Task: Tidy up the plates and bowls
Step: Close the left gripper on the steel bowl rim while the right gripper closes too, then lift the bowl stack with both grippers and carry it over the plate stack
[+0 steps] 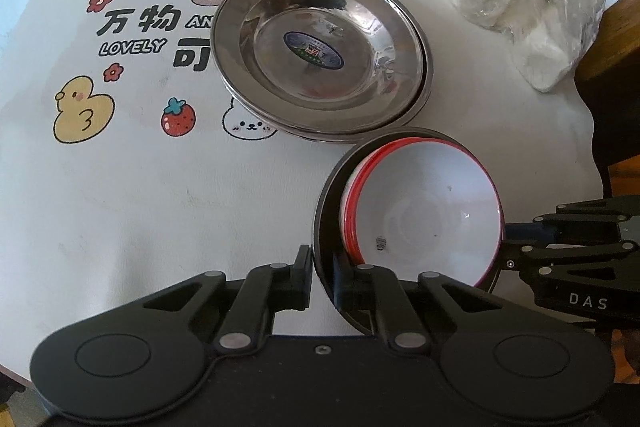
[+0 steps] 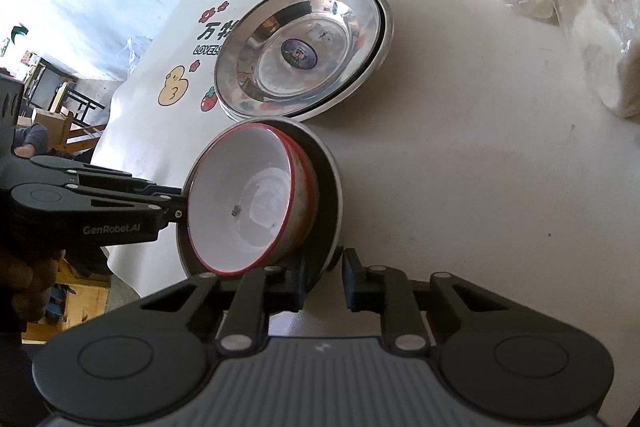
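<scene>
Glossy mirror-bright metal plates (image 1: 320, 59), smooth white bowls (image 1: 420, 211) with red rims, matt printed tablecloth (image 1: 140, 195).

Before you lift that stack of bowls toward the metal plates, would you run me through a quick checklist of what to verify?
1. Left gripper shut on the dark outer bowl rim: ok, the rim sits between its fingers.
2. Right gripper shut on the opposite rim: ok.
3. Red-rimmed white bowls nested inside the dark bowl: ok, though they sit off-centre.
4. Stack level: not ok, it looks tilted.
5. Metal plates stacked on the table: ok, slightly offset, top plate empty.
6. Plastic bag clear of the path: ok, it lies beyond the plates.
</scene>
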{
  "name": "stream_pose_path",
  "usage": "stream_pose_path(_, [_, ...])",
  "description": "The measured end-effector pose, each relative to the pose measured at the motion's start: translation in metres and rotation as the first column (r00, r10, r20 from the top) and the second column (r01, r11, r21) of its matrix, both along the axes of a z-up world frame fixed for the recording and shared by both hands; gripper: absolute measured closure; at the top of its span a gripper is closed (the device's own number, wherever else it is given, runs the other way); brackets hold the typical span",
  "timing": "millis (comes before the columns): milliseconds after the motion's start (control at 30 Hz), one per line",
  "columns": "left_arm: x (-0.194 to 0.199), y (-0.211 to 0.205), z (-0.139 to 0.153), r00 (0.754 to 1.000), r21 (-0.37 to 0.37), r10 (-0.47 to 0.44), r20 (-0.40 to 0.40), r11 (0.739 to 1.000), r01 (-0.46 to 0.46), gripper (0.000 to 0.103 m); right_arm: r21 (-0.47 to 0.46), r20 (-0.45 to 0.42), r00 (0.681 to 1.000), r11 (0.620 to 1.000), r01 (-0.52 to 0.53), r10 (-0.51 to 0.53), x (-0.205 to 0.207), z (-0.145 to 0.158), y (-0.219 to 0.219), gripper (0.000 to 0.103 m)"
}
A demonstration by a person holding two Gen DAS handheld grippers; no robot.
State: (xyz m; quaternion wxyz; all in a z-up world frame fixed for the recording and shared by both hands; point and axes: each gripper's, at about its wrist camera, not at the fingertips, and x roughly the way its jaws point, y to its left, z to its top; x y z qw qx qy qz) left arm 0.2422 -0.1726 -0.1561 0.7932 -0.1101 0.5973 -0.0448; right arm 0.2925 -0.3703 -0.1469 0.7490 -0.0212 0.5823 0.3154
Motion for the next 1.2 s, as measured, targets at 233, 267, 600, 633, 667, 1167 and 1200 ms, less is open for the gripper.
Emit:
stream_pose_path(233, [0.005, 0.002, -0.004, 0.999, -0.024, -0.037, -0.019, 0.999, 0.037, 0.092, 0.005, -0.02, 0.998, 0.999, 0.053, -0.053, 0.0, 0.0, -0.002, 0.084])
stream_pose_path(267, [0.006, 0.003, -0.005, 0.999, -0.028, -0.044, -0.025, 0.999, 0.043, 0.092, 0.004, -0.022, 0.998, 0.998, 0.063, -0.063, 0.0, 0.0, -0.002, 0.085])
stream_pose_path(600, [0.019, 0.009, -0.012, 0.993, -0.081, -0.089, -0.073, 0.993, 0.083, 0.09, 0.007, -0.106, 0.97, 0.976, 0.22, -0.218, 0.004, -0.007, -0.007, 0.088])
stream_pose_path(633, [0.018, 0.008, -0.012, 0.993, -0.078, -0.094, -0.07, 0.993, 0.089, 0.09, 0.003, -0.105, 0.968, 0.973, 0.229, -0.227, 0.003, -0.007, -0.007, 0.088])
stream_pose_path(667, [0.018, 0.007, -0.012, 0.992, -0.074, -0.103, -0.067, 0.992, 0.098, 0.09, -0.003, -0.1, 0.967, 0.972, 0.234, -0.233, 0.003, -0.006, -0.006, 0.088])
stream_pose_path(1167, [0.028, 0.01, -0.007, 0.988, -0.157, -0.14, -0.072, 0.979, 0.127, 0.092, 0.025, -0.136, 0.922, 0.929, 0.369, -0.362, 0.002, 0.004, -0.028, 0.09])
stream_pose_path(1200, [0.03, 0.01, -0.006, 0.987, -0.16, -0.144, -0.069, 0.978, 0.131, 0.092, 0.027, -0.135, 0.92, 0.927, 0.374, -0.368, 0.002, 0.005, -0.028, 0.09])
